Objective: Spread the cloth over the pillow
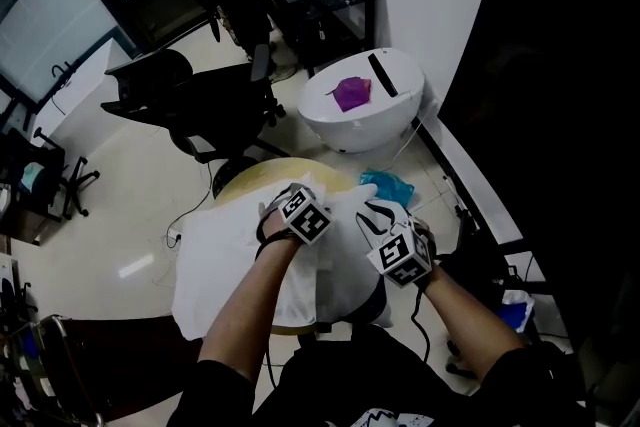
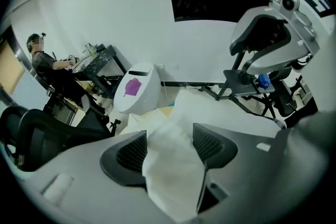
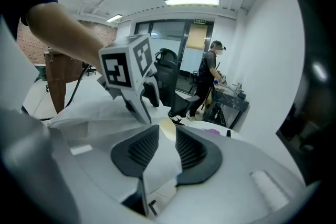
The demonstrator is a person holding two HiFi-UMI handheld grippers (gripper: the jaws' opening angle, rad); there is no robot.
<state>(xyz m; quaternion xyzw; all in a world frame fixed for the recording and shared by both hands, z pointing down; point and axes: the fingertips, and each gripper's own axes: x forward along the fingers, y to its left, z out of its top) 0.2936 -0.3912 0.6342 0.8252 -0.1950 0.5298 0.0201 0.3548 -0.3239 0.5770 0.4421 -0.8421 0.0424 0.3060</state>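
On the round table (image 1: 250,177) lies the white cloth (image 1: 225,265), light, soft and limp, so it is best taken by its edges; left gripper (image 2: 169,147) jaws stand wide around a loose fold, right gripper (image 3: 163,147) pinches a thin fold

Both bare arms reach forward from the near edge, the left forearm (image 1: 250,305) and right forearm (image 1: 470,315) close together; the left gripper (image 1: 278,205) tilts steeply down, jaws wide apart, the cloth (image 1: 225,260) lying loose between them; the right gripper (image 1: 372,215), just to its right, pinches a fold of cloth.
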